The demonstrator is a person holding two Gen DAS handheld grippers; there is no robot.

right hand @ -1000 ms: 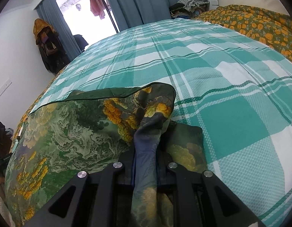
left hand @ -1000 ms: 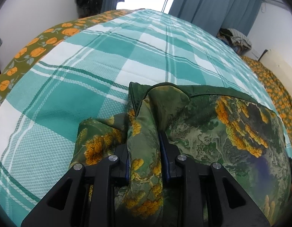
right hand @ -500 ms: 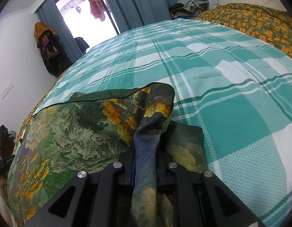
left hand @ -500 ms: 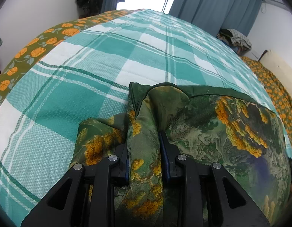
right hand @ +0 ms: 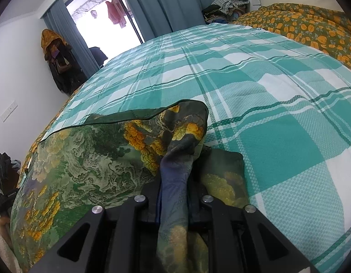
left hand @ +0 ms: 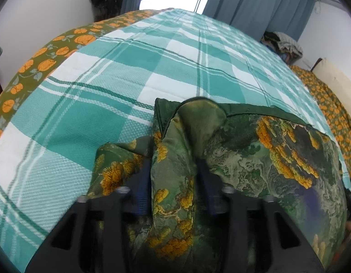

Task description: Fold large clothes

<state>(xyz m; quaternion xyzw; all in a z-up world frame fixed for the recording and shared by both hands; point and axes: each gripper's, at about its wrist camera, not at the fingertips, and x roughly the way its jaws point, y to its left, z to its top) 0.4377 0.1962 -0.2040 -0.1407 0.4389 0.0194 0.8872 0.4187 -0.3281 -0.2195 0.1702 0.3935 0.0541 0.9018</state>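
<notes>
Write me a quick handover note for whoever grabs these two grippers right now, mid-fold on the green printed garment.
Left gripper: its jaws have just been opening; a bunched corner of the green printed garment sits between them, but the pads no longer press on it.
Right gripper: shut on the garment's other corner.
Garment: lies on the teal plaid bedspread, its far dark-trimmed edge laid across it, with a lower layer showing underneath.
Done: this fold looks laid down.
Left: release the right corner, draw both grippers clear, smooth the cloth, then probably make any further folds.
</notes>
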